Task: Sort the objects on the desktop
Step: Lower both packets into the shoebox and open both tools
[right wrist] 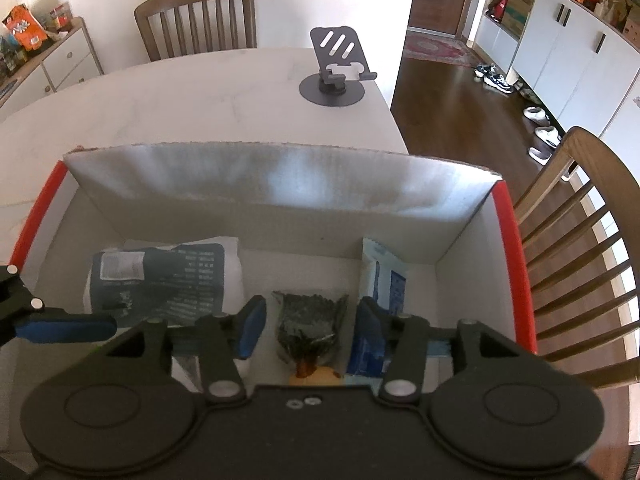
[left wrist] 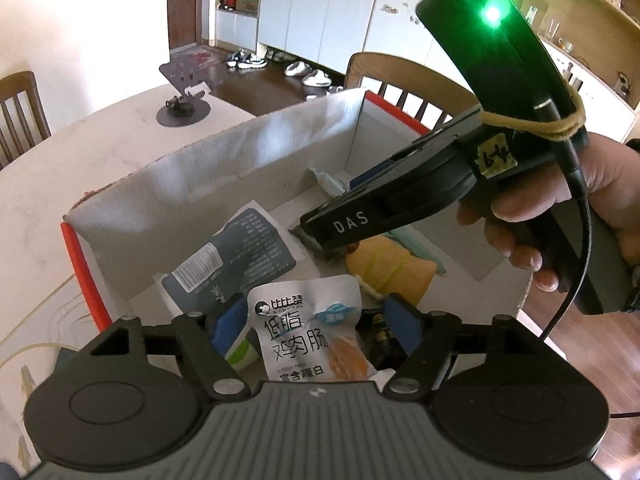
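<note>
red-edged white box [right wrist: 516, 264], blue-padded gripper [right wrist: 308, 326]

Bright daylight, fisheye edge warping, glare on box wall [right wrist: 280, 180].

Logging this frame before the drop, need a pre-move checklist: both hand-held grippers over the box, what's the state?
1. Left hand-held gripper over the box: ok.
2. White snack pouch between its fingers: ok; whether they actually clamp it: cannot tell.
3. Right hand-held gripper jaws apart: ok; dark seaweed packet lies between them, ungripped.
4. Clearance between the two grippers: cannot tell, they look close.
5. Free floor in the box for the pouch: ok; dark label pouch and yellow cloth already lie inside.
</note>
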`<state>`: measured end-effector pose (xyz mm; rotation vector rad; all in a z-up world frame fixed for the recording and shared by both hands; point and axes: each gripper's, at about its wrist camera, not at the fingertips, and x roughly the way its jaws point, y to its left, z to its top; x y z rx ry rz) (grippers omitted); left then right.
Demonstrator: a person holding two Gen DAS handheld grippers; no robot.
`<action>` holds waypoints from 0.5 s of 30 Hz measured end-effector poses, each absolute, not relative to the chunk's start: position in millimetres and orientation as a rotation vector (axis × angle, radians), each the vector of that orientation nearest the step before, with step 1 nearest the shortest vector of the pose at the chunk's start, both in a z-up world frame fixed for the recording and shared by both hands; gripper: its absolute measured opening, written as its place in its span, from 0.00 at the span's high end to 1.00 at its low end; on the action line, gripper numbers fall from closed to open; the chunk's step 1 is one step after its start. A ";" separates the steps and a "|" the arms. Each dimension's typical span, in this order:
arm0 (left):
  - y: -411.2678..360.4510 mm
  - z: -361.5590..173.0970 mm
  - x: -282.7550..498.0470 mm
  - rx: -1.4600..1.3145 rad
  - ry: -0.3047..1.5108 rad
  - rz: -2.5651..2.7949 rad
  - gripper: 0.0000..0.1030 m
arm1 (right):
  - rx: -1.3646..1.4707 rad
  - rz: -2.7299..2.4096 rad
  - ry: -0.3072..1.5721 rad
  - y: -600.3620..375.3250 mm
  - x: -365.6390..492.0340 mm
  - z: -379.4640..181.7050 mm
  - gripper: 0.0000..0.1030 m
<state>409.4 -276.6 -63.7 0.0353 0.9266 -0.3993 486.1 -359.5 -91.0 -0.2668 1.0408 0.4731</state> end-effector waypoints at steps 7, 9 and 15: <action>-278.1 -46.5 397.1 0.016 0.880 -0.405 0.18 | -0.223 0.482 1.006 -370.4 475.9 -71.7 0.37; -277.3 -41.9 392.8 0.008 0.863 -0.405 0.16 | -0.213 0.485 0.997 -372.2 472.1 -66.9 0.34; -272.5 -30.7 380.1 -0.024 0.822 -0.404 0.05 | -0.195 0.484 0.975 -377.7 460.8 -57.4 0.30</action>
